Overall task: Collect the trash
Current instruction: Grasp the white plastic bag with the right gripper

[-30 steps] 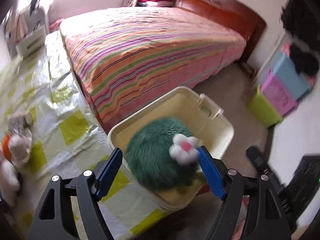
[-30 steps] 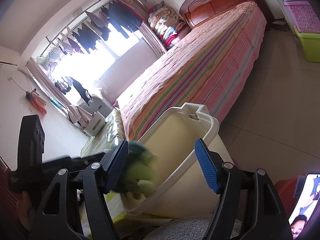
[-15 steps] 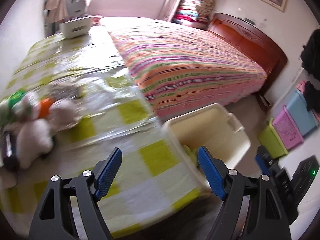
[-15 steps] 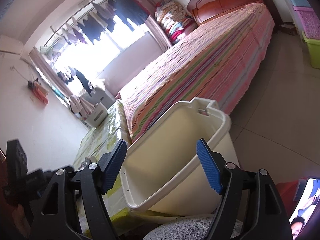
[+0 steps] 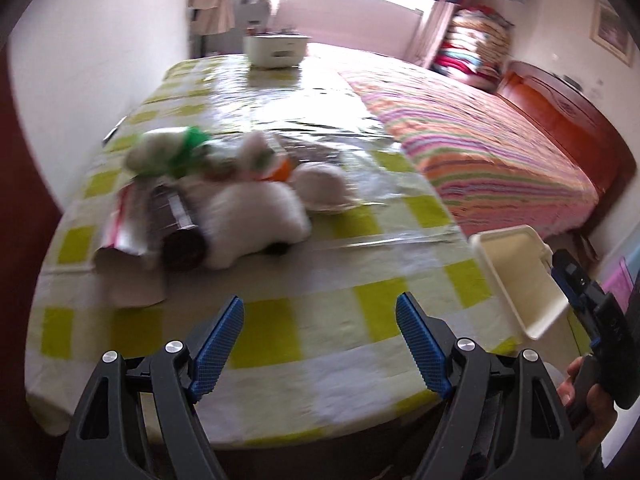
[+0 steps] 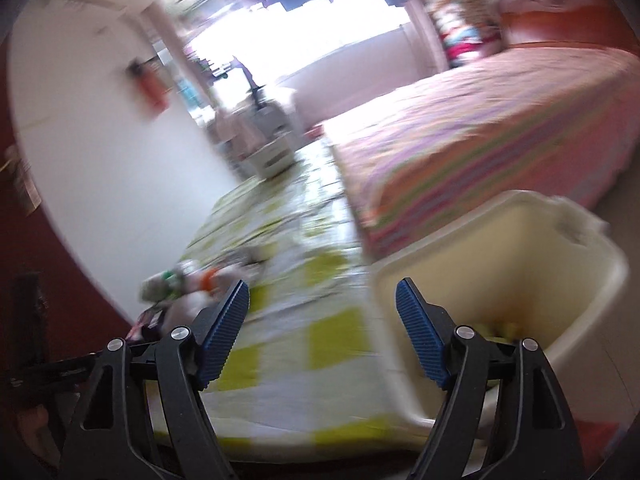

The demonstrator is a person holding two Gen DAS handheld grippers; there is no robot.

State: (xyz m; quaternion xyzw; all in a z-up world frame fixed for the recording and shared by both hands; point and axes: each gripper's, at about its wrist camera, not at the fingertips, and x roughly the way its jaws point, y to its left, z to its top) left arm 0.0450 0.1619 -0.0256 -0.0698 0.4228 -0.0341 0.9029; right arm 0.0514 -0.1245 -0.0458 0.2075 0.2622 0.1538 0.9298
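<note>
Two tongs: I am holding one in each hand, and both are empty.
Left tongs [image 5: 320, 344]: I am keeping them spread wide over the near edge of the bench [image 5: 280, 344], with nothing between the blue pads [image 5: 218, 344].
Right tongs [image 6: 322, 332]: I am keeping them spread wide as well, with nothing gripped; this view is blurring heavily.
Bench cover: yellow-and-white checked cloth under a shiny clear sheet.
Trash pile [image 5: 216, 204]: it is lying on the bench, ahead and left of the left tongs and well apart from them; in the right view it is showing just behind the left blue pad [image 6: 180, 288].
Pile contents: a white fluffy item [image 5: 256, 220], a dark cylinder [image 5: 182, 236] touching it on the left, a silver wrapper [image 5: 128, 224] beside the cylinder, a white round piece [image 5: 322, 188] on the right, plus green and orange bits behind; blur is preventing closer identification.
Cream bin [image 5: 520, 280]: it is sitting at the right edge of the bench, open side showing; in the right view it is directly behind the right pad [image 6: 520, 276].
Bin contents: something yellow-green is showing at the bottom [image 6: 500, 330]; I cannot tell what.
Bed [image 5: 480, 152]: striped cover, standing beyond the bin along the right of the bench.
White box [image 5: 276, 50]: sitting at the far end of the bench.
</note>
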